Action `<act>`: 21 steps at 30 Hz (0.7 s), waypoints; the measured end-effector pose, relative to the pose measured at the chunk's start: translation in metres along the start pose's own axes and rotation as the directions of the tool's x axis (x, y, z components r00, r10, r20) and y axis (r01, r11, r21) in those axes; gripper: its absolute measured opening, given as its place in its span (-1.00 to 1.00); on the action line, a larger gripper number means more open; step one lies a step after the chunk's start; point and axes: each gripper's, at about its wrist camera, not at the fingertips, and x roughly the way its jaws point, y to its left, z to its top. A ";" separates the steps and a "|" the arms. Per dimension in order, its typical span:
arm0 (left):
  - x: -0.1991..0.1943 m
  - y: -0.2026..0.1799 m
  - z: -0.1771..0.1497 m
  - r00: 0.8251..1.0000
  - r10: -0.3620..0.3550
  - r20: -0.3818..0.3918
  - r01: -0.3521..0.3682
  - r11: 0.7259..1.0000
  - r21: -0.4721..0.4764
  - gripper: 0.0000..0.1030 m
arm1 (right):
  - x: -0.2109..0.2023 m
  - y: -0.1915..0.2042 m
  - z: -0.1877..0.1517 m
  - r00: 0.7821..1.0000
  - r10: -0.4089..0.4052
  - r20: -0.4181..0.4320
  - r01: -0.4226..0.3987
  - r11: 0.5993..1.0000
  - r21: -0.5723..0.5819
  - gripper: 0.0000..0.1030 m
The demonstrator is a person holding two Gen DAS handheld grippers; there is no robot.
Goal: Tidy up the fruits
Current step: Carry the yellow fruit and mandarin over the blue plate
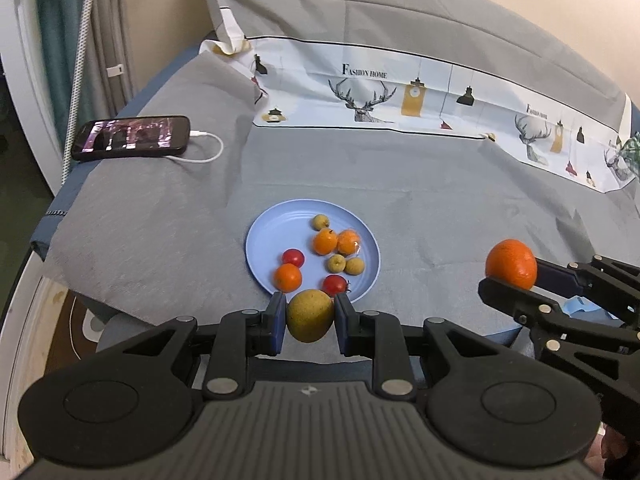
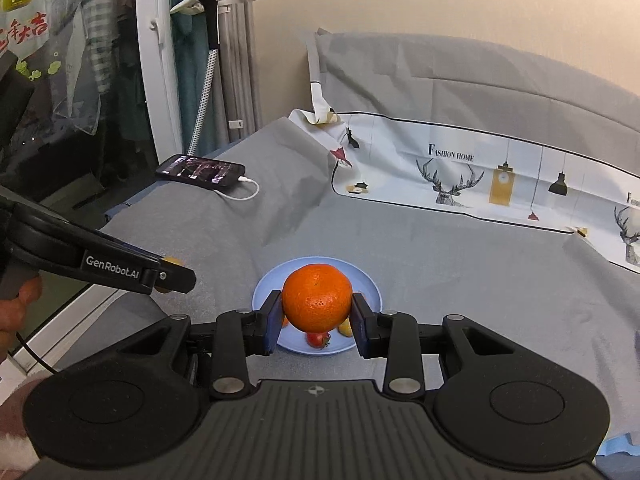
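A bed covered in a grey sheet [image 1: 400,184] fills both views, with a deer-print pillowcase [image 1: 400,96] along the far side and a phone [image 1: 132,138] on a charging cable well off to the far left by the curtain.

The left claw [image 1: 310,320] is clenched on a yellow-green pear [image 1: 310,320], held off the sheet between its blue pads. Just ahead of this claw lies a blue plate [image 1: 272,224], its near rim almost under the pear. On the plate sit small oranges, two red tomato-like fruits and a few small yellowish fruits, all loose and close together.

The right claw [image 2: 318,312] is clenched on a large orange [image 2: 318,298]. In its own view the plate [image 2: 368,280] lies directly ahead and below, mostly covered by the orange. From the left view this claw [image 1: 510,276] hangs off to the right of the plate, well apart from it.

Both fruits look to be on their way to the plate, so the step in hand seems to be carrying and placing. The next move calls for lowering each fruit onto a bare patch, the left side of the plate looking freest, and opening gently so nothing rolls off or knocks its neighbours.

Hard to tell: how high either fruit hangs above the plate, and what the small yellowish fruits are. In the right view the left claw's tip hides nearly all of the pear.
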 end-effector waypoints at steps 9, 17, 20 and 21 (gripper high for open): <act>0.004 0.003 0.002 1.000 0.003 0.001 -0.003 1.000 0.010 -0.46 | 0.006 -0.001 0.000 1.000 -0.011 -0.024 0.012 1.000 0.019 -0.28; 0.011 0.003 0.004 1.000 0.007 -0.014 -0.007 1.000 0.011 -0.46 | 0.016 -0.002 -0.002 0.998 -0.013 -0.055 0.014 0.999 0.033 -0.28; 0.015 0.005 0.005 1.000 0.009 -0.026 -0.009 1.000 0.003 -0.46 | 0.019 -0.003 -0.002 0.998 -0.011 -0.065 0.013 0.999 0.035 -0.28; 0.017 0.006 0.006 1.000 0.011 -0.029 -0.011 1.000 0.002 -0.46 | 0.020 -0.003 -0.002 0.998 -0.012 -0.069 0.015 0.999 0.036 -0.28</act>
